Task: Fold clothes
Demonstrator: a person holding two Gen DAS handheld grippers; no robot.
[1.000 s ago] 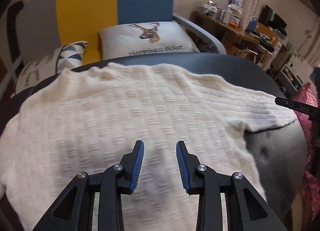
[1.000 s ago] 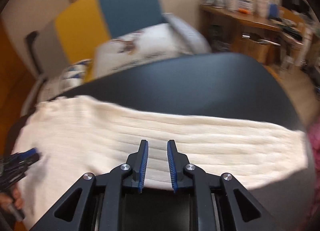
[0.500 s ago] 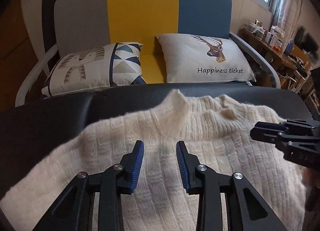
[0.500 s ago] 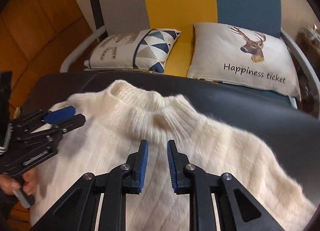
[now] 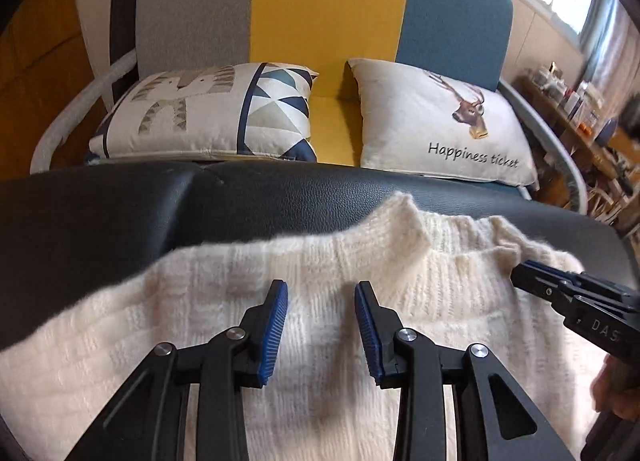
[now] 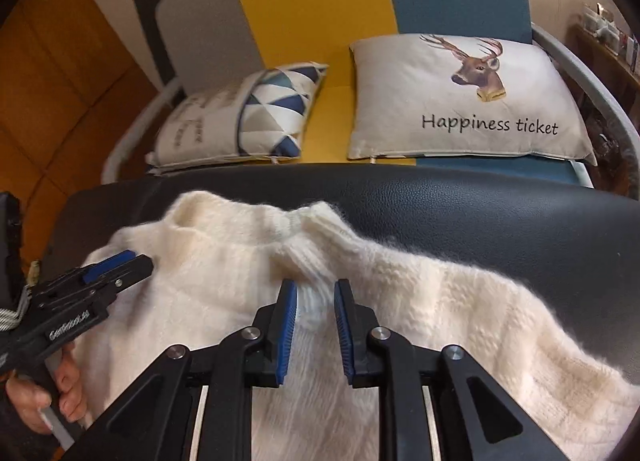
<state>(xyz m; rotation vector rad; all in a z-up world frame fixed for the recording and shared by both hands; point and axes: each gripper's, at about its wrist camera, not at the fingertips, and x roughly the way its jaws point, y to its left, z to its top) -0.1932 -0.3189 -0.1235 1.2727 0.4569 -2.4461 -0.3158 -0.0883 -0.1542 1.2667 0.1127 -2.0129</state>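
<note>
A cream knitted sweater [image 5: 304, 361] [image 6: 440, 321] lies spread on a black leather table [image 5: 120, 213] [image 6: 500, 213], its ribbed collar [image 5: 404, 229] [image 6: 316, 249] toward the far edge. My left gripper [image 5: 321, 289] hangs open just above the sweater's left shoulder, nothing between its blue pads. My right gripper [image 6: 315, 287] stands open low over the collar's right side, with knit showing between its fingers. Each gripper shows in the other's view: the right gripper [image 5: 524, 273] by the collar, the left gripper [image 6: 132, 261] over the sweater's left part, held by a hand [image 6: 60, 393].
Behind the table stands a grey, yellow and blue sofa [image 5: 328, 1] [image 6: 312, 1] with a triangle-patterned cushion [image 5: 208, 109] [image 6: 244, 117] and a deer cushion [image 5: 444, 121] [image 6: 464, 93]. A cluttered wooden desk [image 5: 572, 109] sits at the far right.
Both grippers have swung from the sweater's body and sleeve to its collar end and dropped closer to the knit. Both stay open, and the sweater lies where it was.
</note>
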